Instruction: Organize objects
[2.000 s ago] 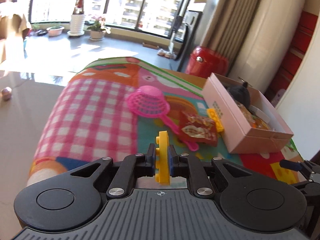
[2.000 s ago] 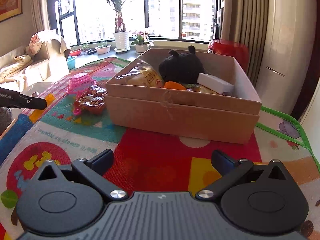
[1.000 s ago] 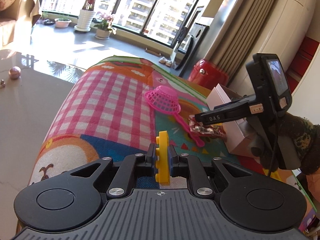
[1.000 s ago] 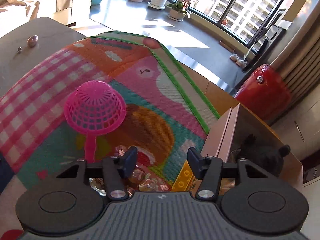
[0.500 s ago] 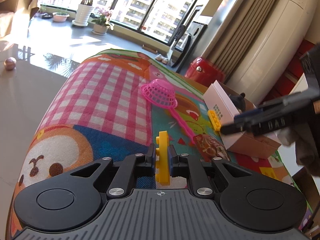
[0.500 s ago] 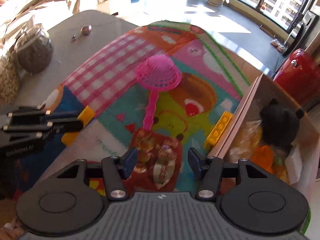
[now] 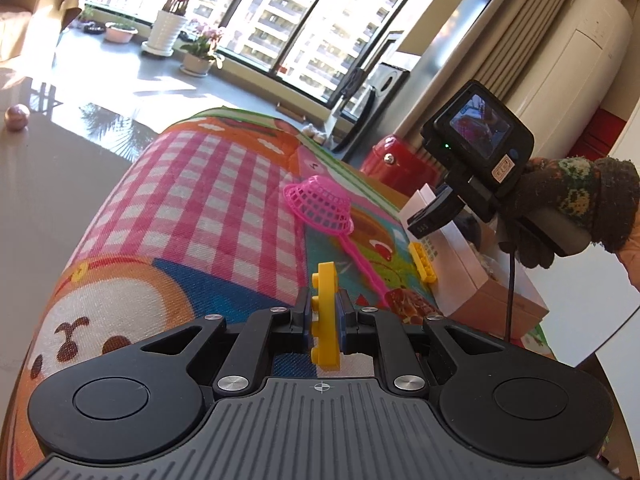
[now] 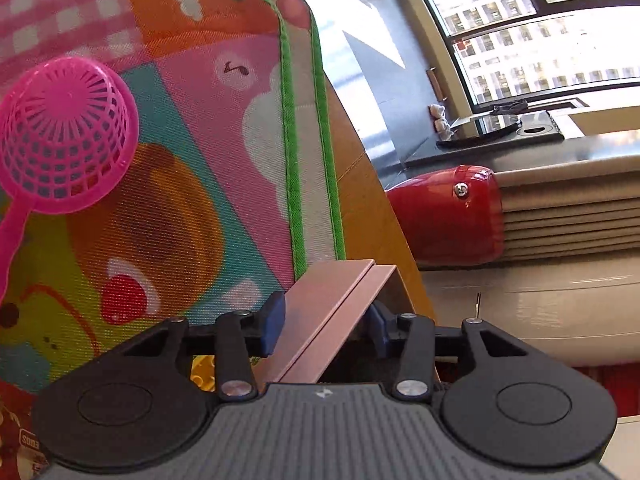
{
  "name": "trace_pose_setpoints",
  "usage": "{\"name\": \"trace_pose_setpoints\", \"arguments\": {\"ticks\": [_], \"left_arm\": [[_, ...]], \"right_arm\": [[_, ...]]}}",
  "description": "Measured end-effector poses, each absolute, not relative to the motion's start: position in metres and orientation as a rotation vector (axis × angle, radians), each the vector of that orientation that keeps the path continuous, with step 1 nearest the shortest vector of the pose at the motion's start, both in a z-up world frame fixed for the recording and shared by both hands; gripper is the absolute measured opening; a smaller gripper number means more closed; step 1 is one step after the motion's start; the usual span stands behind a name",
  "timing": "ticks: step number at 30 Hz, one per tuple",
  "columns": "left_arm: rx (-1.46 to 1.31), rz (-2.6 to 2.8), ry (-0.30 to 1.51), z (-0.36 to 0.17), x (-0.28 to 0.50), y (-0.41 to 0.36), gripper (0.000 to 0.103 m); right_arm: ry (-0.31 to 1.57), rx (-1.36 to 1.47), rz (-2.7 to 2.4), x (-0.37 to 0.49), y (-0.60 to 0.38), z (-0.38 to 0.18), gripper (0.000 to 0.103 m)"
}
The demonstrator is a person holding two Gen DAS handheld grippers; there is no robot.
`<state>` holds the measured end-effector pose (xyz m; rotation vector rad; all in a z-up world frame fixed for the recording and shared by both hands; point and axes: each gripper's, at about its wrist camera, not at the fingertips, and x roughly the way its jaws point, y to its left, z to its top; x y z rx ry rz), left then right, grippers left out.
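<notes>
Left gripper (image 7: 325,322) pinching yellow brick (image 7: 326,316). Right gripper (image 8: 325,326) jaws just closing astride box (image 8: 332,300) wall; pad contact unclear.

A sunlit living room in a high-rise flat.

Tall dark-framed windows (image 7: 280,36) look out on apartment blocks, with potted plants (image 7: 164,32) along the sill and pale pleated curtains (image 7: 492,40) at the right. A white standing air conditioner (image 7: 568,52) is beside the curtains, a glossy red stool (image 7: 396,160) on the floor below them. A cartoon-printed children's play mat (image 7: 208,208) covers the table; on it lie a pink toy strainer (image 7: 320,204) and a pink cardboard box (image 7: 452,256) at its right edge. Part of a sofa (image 7: 24,12) shows far left.
</notes>
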<state>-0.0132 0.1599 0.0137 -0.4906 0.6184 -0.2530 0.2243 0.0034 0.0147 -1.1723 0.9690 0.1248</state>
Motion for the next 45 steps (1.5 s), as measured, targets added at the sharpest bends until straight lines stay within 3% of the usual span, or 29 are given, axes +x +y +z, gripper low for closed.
{"name": "trace_pose_setpoints", "arguments": {"ticks": [6, 10, 14, 16, 17, 19, 27, 36, 45], "left_arm": [[-0.503, -0.262, 0.608, 0.012, -0.022, 0.159, 0.014], [-0.511, -0.257, 0.613, 0.01, -0.026, 0.163, 0.014], [-0.524, -0.258, 0.624, 0.006, -0.023, 0.164, 0.014], [-0.525, -0.268, 0.624, 0.006, -0.023, 0.162, 0.014], [-0.524, -0.273, 0.624, 0.006, -0.023, 0.161, 0.014], [-0.522, -0.281, 0.623, 0.006, -0.024, 0.16, 0.014], [-0.524, -0.241, 0.627, 0.007, -0.03, 0.165, 0.014], [-0.512, -0.281, 0.631, 0.012, -0.053, 0.142, 0.014], [-0.433, -0.347, 0.645, 0.021, -0.078, 0.093, 0.014]], "right_arm": [[0.942, -1.214, 0.14, 0.213, 0.011, 0.015, 0.045], [0.957, -1.167, 0.179, 0.203, 0.003, 0.034, 0.057], [0.87, -1.151, 0.17, 0.194, 0.003, 0.053, 0.06], [0.827, -1.213, 0.182, 0.192, 0.013, 0.046, 0.055], [0.818, -1.254, 0.189, 0.191, 0.016, 0.039, 0.043], [0.787, -1.372, 0.197, 0.19, 0.025, 0.016, 0.035], [0.754, -1.592, 0.168, 0.192, 0.031, -0.032, 0.036], [0.881, -1.427, 0.36, 0.1, 0.011, -0.007, 0.036], [0.84, -1.268, 0.424, 0.019, -0.041, 0.012, 0.036]]}}
